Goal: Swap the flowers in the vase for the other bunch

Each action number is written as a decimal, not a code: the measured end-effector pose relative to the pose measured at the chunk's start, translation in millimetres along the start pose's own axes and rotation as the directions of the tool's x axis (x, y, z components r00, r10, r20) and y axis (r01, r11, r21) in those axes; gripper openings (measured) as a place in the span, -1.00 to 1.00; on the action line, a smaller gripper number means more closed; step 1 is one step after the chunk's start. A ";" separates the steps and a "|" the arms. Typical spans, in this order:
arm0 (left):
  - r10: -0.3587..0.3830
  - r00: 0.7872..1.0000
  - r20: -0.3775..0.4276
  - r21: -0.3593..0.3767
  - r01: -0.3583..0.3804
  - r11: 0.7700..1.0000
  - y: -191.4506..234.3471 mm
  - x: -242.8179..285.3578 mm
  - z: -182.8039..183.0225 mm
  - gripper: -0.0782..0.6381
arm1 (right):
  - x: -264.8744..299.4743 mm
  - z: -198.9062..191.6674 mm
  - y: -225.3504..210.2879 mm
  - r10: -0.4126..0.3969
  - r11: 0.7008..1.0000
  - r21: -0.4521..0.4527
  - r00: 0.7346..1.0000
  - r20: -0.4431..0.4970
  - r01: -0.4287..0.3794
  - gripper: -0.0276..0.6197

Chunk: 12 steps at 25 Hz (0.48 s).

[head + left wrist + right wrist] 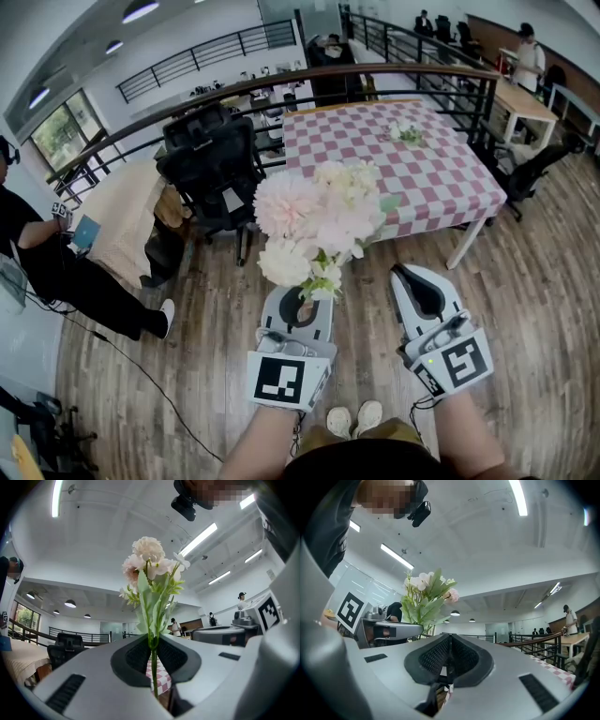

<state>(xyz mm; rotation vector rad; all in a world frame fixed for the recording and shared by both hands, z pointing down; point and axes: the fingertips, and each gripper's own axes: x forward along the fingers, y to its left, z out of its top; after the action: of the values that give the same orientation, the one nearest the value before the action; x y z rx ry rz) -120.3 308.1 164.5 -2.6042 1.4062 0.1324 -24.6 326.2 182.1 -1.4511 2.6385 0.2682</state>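
Because the stems [153, 667] are thin and would slip from a loose hold, the jaws of the left gripper [298, 314] are pressed nearly together on them, low down, so that the bunch of pale pink and cream flowers [319, 220] is carried upright with the heads well above the gripper. The bunch is held out in front of the body, over the wooden floor [216, 309] and well apart from the checked worktop [441, 178]. This is judged to be a carrying posture that stops the blooms being crushed or brushed against anything.

The jaws of the right gripper [419, 292] are closed on each other with nothing between them. It is held beside the left one and is judged to be free for steadying or for a second pick.

A small cluster of white flowers [405, 133] is seen far off on the worktop, but it is too small for a vase to be made out under it. It cannot be settled whether the held bunch is the one taken out or the one to go in. In either case, an approach to the worktop is judged to be needed next.
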 end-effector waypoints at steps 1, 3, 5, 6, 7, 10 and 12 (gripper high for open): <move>-0.001 1.000 0.004 0.002 0.001 1.000 0.0 -0.2 0.3 -0.67 | 0.0 -0.2 0.6 0.000 1.000 -0.002 1.000 0.001 0.000 -0.79; -0.002 1.000 0.008 0.001 0.002 1.000 -1.6 2.2 0.8 -0.67 | -0.3 0.2 -1.8 0.001 1.000 -0.003 1.000 0.003 -0.001 -0.79; 0.000 1.000 0.007 0.001 0.000 1.000 -9.2 9.6 1.2 -0.67 | -3.9 0.6 -11.5 0.003 1.000 0.001 1.000 0.008 -0.003 -0.79; 0.001 1.000 0.007 0.008 -0.001 1.000 -14.0 13.7 2.1 -0.67 | -6.4 1.1 -16.9 0.006 1.000 0.004 1.000 0.013 -0.006 -0.79; 0.001 1.000 0.008 0.016 -0.002 1.000 -18.2 16.9 3.6 -0.67 | -8.8 2.3 -21.1 0.010 1.000 0.006 1.000 0.019 -0.010 -0.79; -0.002 1.000 0.024 0.021 0.001 1.000 -24.6 19.5 9.9 -0.67 | -12.8 6.7 -24.0 0.019 1.000 0.008 0.999 0.034 -0.019 -0.79; -0.002 0.999 0.035 0.021 0.002 1.000 -25.5 19.7 11.5 -0.67 | -13.0 6.9 -23.4 0.021 1.000 0.002 0.999 0.036 -0.022 -0.79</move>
<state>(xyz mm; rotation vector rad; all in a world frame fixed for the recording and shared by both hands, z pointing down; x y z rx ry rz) -88.0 307.9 152.9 -2.5736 1.3860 0.1616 2.2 326.1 175.5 -1.4045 2.6266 0.2895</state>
